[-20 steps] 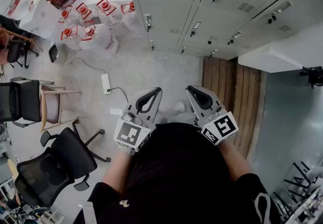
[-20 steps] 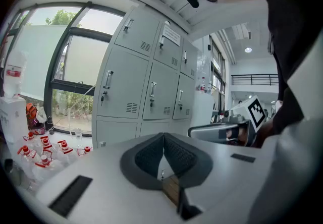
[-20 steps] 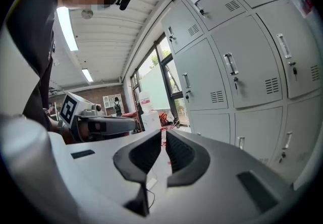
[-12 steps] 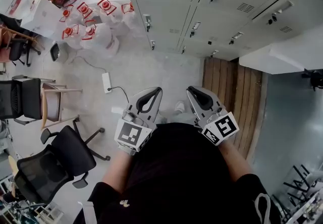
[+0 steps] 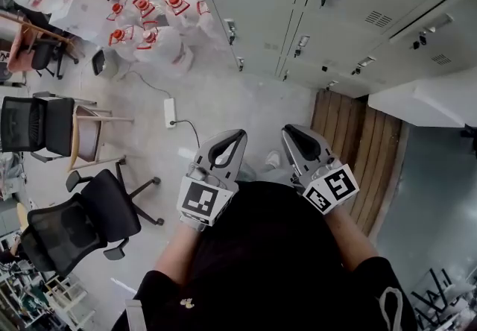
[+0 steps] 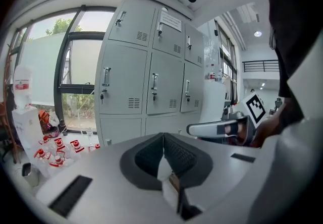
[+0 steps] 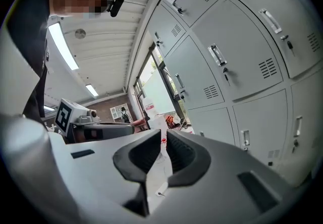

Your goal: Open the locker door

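Holding left gripper (image 5: 238, 134) and right gripper (image 5: 288, 131) at lower centre, fingers (image 6: 182, 157) of each closed together, empty. Lockers (image 5: 261, 16) upper right, doors shut, well apart from both.

The left gripper (image 5: 238, 134) and right gripper (image 5: 288, 130) sit side by side. A bank of lockers (image 5: 298, 1) stands ahead of both. Water jugs (image 5: 149, 35) cluster on the floor ahead and to the left (a power strip (image 5: 170, 112) lies nearer). Office chairs (image 5: 82, 221) stand farther left, and wooden decking (image 5: 373, 150) lies to the right.
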`<control>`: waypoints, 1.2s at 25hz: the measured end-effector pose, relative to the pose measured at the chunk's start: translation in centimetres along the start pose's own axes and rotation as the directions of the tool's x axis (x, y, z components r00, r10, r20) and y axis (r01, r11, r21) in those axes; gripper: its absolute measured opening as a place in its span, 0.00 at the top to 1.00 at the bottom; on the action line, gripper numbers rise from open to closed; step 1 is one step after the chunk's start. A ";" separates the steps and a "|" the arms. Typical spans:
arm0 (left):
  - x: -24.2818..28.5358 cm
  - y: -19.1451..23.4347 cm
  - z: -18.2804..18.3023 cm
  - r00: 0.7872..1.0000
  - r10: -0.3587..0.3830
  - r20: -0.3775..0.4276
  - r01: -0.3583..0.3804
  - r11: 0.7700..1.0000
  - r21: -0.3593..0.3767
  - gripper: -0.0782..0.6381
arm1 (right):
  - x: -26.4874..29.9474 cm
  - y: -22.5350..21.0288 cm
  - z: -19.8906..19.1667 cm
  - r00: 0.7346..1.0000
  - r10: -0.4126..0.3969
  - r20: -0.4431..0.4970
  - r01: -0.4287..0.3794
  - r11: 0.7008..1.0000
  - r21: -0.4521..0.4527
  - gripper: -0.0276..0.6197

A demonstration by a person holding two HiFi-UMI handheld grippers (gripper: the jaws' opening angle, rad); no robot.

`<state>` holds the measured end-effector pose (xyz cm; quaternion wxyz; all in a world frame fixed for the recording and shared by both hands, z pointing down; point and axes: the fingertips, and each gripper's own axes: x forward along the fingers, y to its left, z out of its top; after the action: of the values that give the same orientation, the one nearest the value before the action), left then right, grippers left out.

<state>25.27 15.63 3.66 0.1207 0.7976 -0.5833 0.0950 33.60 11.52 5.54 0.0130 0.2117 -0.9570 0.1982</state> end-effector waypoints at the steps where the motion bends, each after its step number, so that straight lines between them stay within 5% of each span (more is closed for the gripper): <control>1: 0.0 -0.1 0.1 1.000 0.002 0.013 -0.002 1.000 0.005 0.86 | 0.2 -0.1 -0.1 1.000 0.009 -0.005 -0.009 1.000 0.004 0.88; 12: 0.2 5.5 -0.6 1.000 0.024 0.013 -0.024 0.999 -0.036 0.86 | 6.4 0.3 -0.5 0.998 0.032 -0.059 -0.032 1.000 0.002 0.88; 30: -2.6 27.7 -3.3 1.000 -0.017 0.007 0.018 0.988 -0.152 0.86 | 26.4 4.5 -2.0 0.985 -0.059 -0.160 0.049 0.997 -0.063 0.88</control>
<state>-1.95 10.91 8.30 0.1805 0.7914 -0.5821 0.0471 7.57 5.49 8.53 0.1022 0.2203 -0.9521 0.1859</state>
